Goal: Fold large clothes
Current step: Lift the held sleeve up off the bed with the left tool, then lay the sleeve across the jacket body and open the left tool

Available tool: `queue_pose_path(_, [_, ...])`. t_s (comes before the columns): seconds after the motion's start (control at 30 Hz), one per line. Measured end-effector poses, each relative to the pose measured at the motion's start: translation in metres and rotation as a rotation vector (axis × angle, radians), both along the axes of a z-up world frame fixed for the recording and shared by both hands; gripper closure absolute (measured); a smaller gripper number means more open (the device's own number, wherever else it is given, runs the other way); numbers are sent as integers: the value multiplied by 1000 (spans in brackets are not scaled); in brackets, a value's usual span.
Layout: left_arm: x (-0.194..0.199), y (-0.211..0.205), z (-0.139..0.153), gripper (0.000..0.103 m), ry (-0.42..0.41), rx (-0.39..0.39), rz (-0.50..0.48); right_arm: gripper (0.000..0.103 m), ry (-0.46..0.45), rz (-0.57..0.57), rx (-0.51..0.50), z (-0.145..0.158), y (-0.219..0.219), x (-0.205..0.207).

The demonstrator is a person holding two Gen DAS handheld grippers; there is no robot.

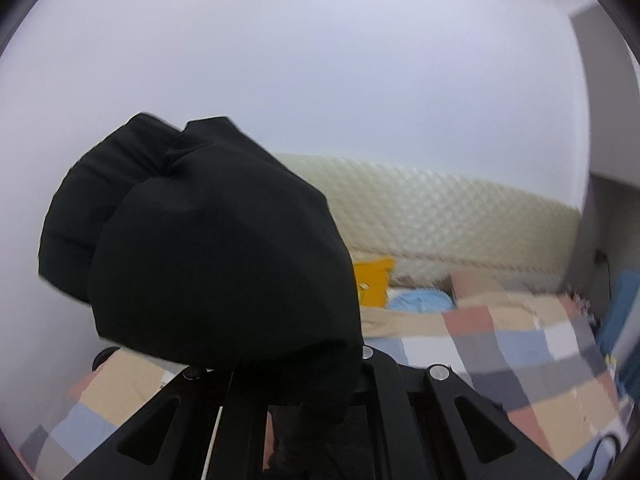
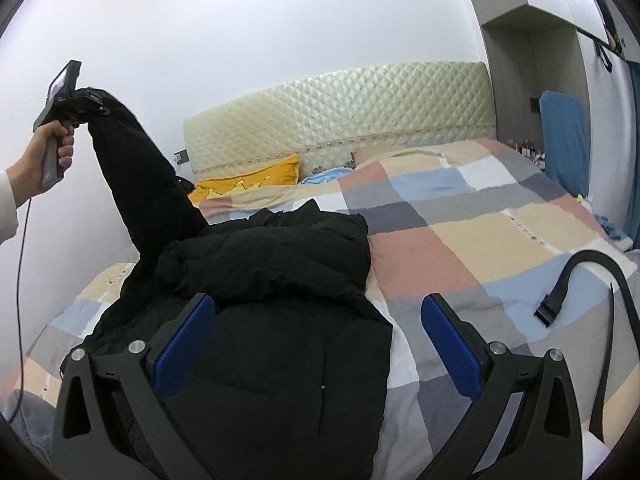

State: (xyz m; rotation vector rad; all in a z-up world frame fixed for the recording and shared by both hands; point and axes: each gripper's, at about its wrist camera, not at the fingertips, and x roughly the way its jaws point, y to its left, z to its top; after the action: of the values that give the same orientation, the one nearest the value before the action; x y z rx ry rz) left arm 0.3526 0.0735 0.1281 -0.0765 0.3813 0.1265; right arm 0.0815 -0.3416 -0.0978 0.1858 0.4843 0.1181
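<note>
While the black jacket [image 2: 280, 300] lies bunched on the near left of the bed [image 2: 500, 240], the left gripper [image 2: 86, 98] is clamped on 1 raised sleeve [image 2: 136, 168]; the right gripper [image 2: 318, 340] hangs empty, jaws apart. Folding has barely begun.

Home bedroom. A bed [image 2: 460, 240] fills most of the room, covered with a patchwork checked quilt [image 2: 440, 216] in beige, pink, blue and grey. Cream quilted headboard [image 2: 340, 108] stands against a plain white wall [image 2: 280, 20]. Yellow pillow [image 2: 248, 184] lies at the head end. Grey built-in wardrobe [image 2: 532, 60] stands at the right.
</note>
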Motion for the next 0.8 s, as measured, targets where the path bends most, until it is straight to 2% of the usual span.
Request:
queue_pose_path(0.17, [14,-46,-18,96,30,21,-97,0,-10,-12,38,2,-8,-2])
queue_pose_path(0.3, [13,-73,-32,96,41,-12,-174,0,-4,-21,62,0,-13,1])
queue_pose_path(0.5, [42,-114,-63,96,73,-77,-266,0,-54,-54,77,4,-22,-1])
queue_pose_path(0.67, [48,-161,-105,96,136,-55,-375,0,-32,-74,111,-4,-31,5])
queue_pose_path(0.8, [61,-209,-152,96,202,-8,-452,0,0,-73,121,-12,-33,13])
